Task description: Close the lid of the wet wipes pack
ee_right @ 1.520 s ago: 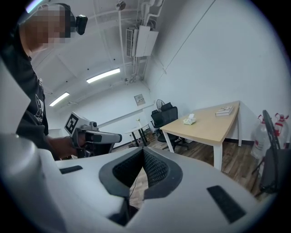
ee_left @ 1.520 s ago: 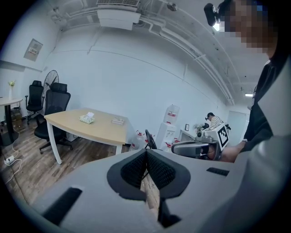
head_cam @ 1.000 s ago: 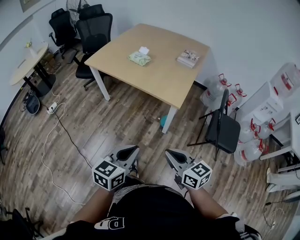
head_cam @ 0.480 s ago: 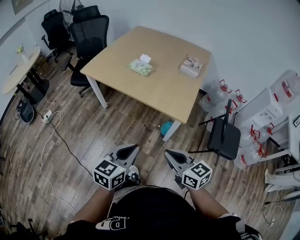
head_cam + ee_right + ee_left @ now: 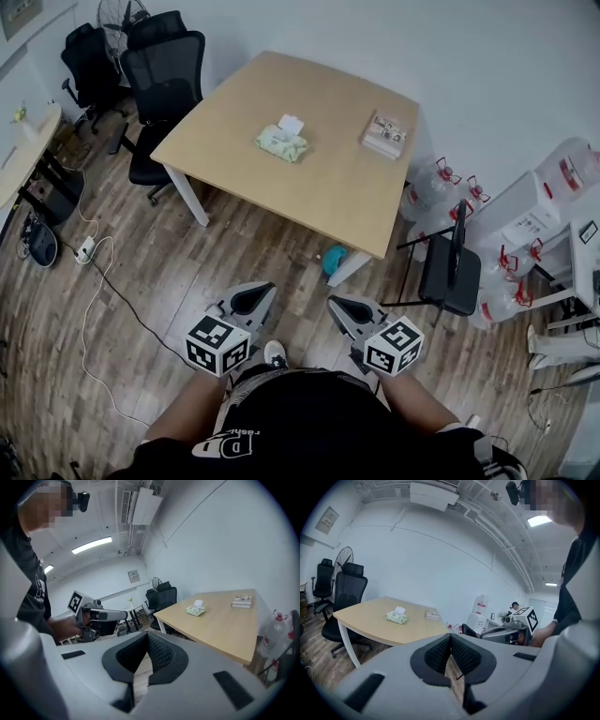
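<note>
A pale green wet wipes pack (image 5: 282,143) lies near the middle of the wooden table (image 5: 234,122), its white lid flap (image 5: 292,124) standing open. The same pack (image 5: 396,617) shows in the left gripper view and, as a small pack (image 5: 195,610), in the right gripper view. My left gripper (image 5: 262,292) and right gripper (image 5: 339,304) are held close to my body over the floor, well short of the table. Both have their jaws shut with nothing between them.
A book (image 5: 384,133) lies on the table's far right side. Black office chairs (image 5: 164,70) stand at its left. A dark folding chair (image 5: 452,267) and several water jugs (image 5: 431,178) are on the right. A cable (image 5: 94,291) runs over the wood floor.
The view has moved closer to the table, which now sits lower and larger in the head view. Both grippers keep their pose, still shut.
</note>
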The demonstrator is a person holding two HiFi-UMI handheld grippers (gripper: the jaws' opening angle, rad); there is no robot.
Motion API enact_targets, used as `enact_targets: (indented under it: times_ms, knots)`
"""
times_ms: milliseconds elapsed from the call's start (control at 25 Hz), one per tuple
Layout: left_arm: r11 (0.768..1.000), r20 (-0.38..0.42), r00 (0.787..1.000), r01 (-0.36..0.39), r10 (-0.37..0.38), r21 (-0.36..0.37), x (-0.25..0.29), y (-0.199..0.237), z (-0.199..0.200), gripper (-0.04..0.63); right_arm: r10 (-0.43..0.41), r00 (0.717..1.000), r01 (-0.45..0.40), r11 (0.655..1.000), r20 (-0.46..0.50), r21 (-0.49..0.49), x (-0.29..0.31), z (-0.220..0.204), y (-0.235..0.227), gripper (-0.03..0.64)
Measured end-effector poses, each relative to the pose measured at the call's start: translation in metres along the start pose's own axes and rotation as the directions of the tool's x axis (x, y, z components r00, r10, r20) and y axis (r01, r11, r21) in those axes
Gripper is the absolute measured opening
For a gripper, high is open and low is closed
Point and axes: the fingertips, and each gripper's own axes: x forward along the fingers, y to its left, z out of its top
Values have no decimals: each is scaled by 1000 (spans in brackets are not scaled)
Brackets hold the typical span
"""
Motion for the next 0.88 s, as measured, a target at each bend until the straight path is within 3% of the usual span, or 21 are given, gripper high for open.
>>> enact_targets:
  times_ms: [440, 880]
  knots:
    - [999, -26, 999, 43, -43, 4, -5, 52, 5, 17, -16, 1000, 16, 1000, -18, -13, 58, 15, 6, 6]
    - [999, -24, 999, 21, -22, -38, -2, 85, 5, 17, 14, 999, -15, 1000, -48, -20, 95, 28, -3, 6]
